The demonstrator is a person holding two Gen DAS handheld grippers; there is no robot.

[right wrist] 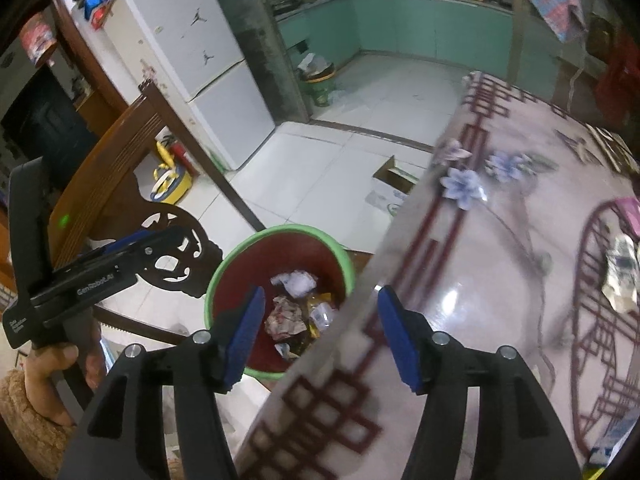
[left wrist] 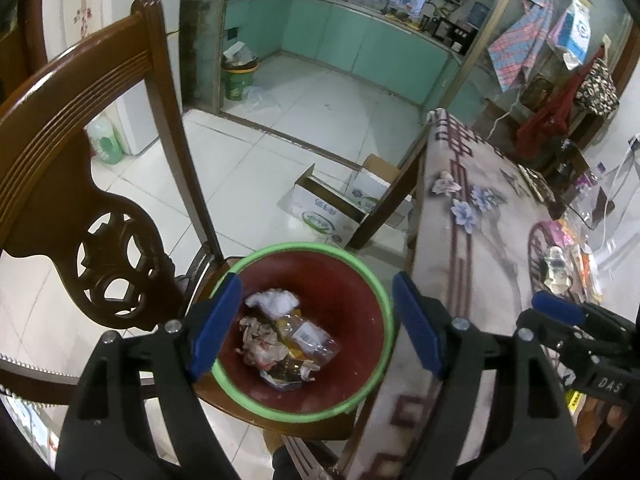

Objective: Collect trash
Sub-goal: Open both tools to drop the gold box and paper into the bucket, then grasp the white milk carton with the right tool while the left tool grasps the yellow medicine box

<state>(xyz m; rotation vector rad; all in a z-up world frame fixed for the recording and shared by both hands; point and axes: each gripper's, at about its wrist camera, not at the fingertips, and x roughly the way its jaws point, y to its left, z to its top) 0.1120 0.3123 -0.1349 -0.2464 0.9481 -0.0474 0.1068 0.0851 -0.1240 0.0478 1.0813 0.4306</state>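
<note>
Both tongs are angling down over the bin (left wrist: 372, 280) by the surface's edge (right wrist: 360, 300), left tongs (left wrist: 318, 326) and right tongs (right wrist: 320, 334) gaping open, gripping nothing.

White tiled floor (left wrist: 256, 160); teal kitchen cabinets (left wrist: 360, 40); carved wooden chair (left wrist: 80, 168); white fridge (right wrist: 192, 64).

Bin (left wrist: 362, 280): smooth plastic, crumpled paper (left wrist: 260, 344) inside. Chair (left wrist: 80, 152): glossy carved wood. Tablecloth (right wrist: 500, 280): shiny. My gripper pads (left wrist: 418, 326): matt blue.
</note>
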